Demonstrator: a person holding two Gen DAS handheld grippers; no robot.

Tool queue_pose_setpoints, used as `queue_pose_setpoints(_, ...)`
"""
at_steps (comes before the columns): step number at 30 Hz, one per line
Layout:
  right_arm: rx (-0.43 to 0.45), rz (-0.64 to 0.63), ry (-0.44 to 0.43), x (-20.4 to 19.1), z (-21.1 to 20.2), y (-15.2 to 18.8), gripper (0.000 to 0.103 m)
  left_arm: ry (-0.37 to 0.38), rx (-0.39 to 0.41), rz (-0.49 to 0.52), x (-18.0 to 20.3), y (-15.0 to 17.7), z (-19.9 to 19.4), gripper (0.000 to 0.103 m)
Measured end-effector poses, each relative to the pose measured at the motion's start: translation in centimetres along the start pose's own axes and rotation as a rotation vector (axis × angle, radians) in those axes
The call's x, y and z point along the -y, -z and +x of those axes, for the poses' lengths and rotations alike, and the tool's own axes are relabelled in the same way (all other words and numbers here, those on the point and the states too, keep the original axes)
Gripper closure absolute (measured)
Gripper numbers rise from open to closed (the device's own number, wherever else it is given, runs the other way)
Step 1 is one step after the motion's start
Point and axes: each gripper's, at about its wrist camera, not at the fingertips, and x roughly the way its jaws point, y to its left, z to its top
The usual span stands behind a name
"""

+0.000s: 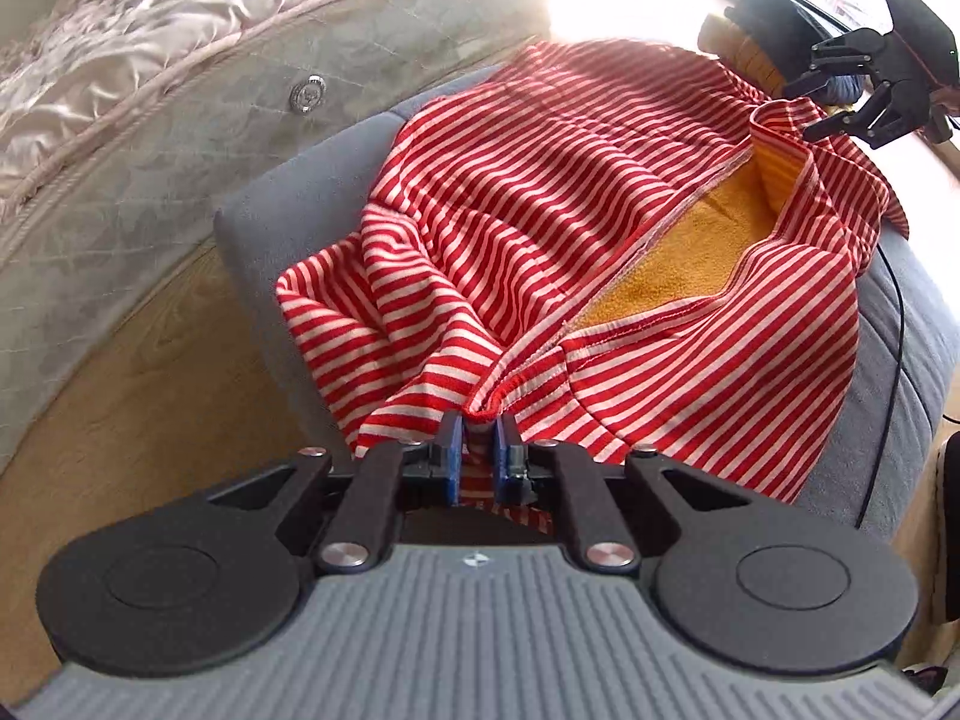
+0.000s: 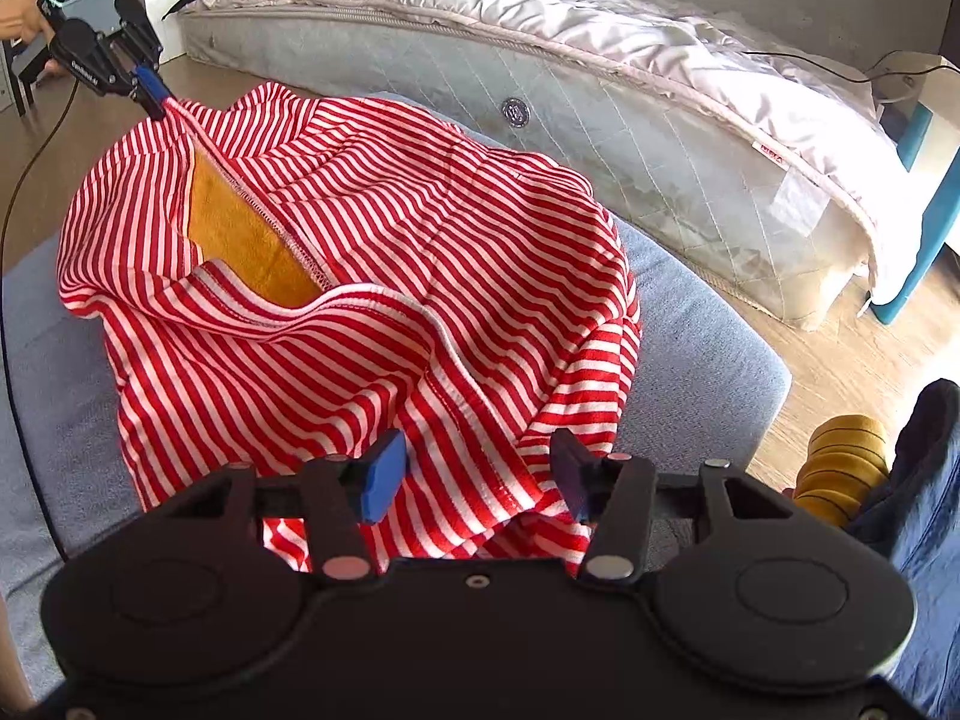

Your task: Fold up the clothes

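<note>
From the left wrist camera I am seeing the red-and-white striped knit garment [image 1: 528, 252] spreading across the grey upholstered ottoman [image 1: 282, 228], with bright window glare washing out the far end, something the other view is not showing. The right wrist camera is giving me instead the full length of the quilted grey mattress [image 2: 630, 138] on the wooden floor [image 2: 840, 372], topped by a pale satin quilt [image 2: 540, 6], and a person's blue-sleeved arm with a mustard striped cuff [image 2: 846, 468] at the right edge. Nothing here is serving as a container; the nearest thing is the garment's own opening, where a mustard-yellow fleecy lining [image 1: 678, 252] is showing between the parted striped edges. My left hand-held gripper [image 1: 478, 450] is clamping its blue-padded fingers [image 1: 451, 456] together on a bunched fold of the garment's near hem, and the far view is showing the same pinch at the cloth's corner. My right hand-held gripper [image 2: 477, 474] is standing with its jaws well apart, hovering at the opposite striped edge with fabric lying between the fingers but not gripped.
</note>
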Motion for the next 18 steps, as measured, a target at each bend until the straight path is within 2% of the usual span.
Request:
queue_pose_setpoints(1,-0.007,-0.002,-0.003,-0.1,0.2,0.2,0.048,-0.002,0.015,0.030,0.3,-0.4,-0.5,0.080)
queue_pose_setpoints(3,-0.018,-0.006,-0.009,-0.2,0.5,0.4,0.046,0.001,0.065,0.110,1.5,-1.4,-1.5,0.057)
queue_pose_setpoints(5,-0.023,-0.016,-0.007,-0.5,0.8,0.4,0.043,0.034,0.105,0.184,2.8,-2.8,-2.1,0.050)
queue_pose_setpoints(7,-0.024,-0.022,-0.008,-0.7,1.0,0.2,0.043,0.084,0.128,0.265,4.1,-4.2,-2.2,0.049)
queue_pose_setpoints(9,-0.019,-0.022,-0.014,-0.8,1.1,-0.1,0.042,0.192,0.078,0.399,5.9,-5.5,-0.3,0.048)
queue_pose_setpoints(13,-0.020,-0.018,-0.014,-1.0,1.2,-0.3,0.042,0.299,-0.043,0.568,9.0,-6.1,5.0,0.050)
queue_pose_setpoints(18,-0.016,-0.006,-0.020,-1.2,1.1,-0.3,0.041,0.382,-0.047,0.559,8.9,-7.1,7.7,0.051)
